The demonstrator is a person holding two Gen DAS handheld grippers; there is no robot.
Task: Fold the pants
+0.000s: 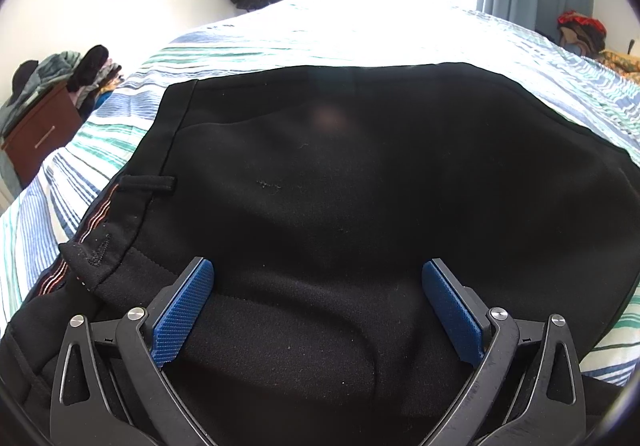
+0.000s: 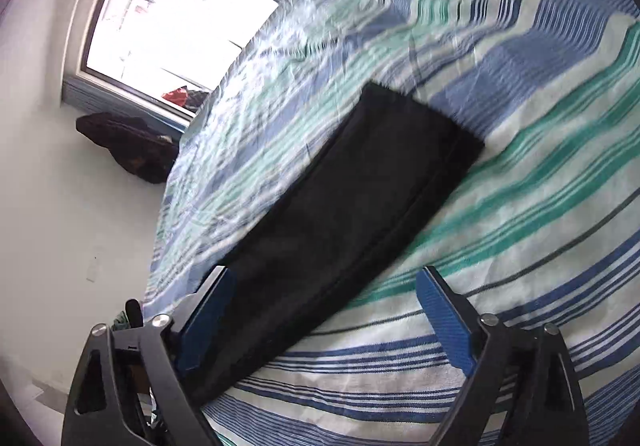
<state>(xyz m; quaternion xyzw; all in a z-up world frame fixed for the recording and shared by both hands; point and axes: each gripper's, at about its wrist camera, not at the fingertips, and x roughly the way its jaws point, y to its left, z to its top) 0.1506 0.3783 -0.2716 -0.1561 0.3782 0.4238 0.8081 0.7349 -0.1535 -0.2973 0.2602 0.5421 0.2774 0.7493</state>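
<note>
Black pants point(image 1: 340, 185) were found laid flat on the striped bed point(image 1: 120, 133). The left gripper point(image 1: 318, 278) was held wide above the waistband; the right gripper point(image 2: 324, 286), also wide, gripped nothing.

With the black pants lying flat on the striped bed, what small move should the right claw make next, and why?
Probably reach along the leg to its hem and close on it. The right claw is open, gripping nothing, over the near part of the black pants, whose leg lies stretched out flat on the striped bedspread. The left claw, also open, sits over the waistband end.
</note>
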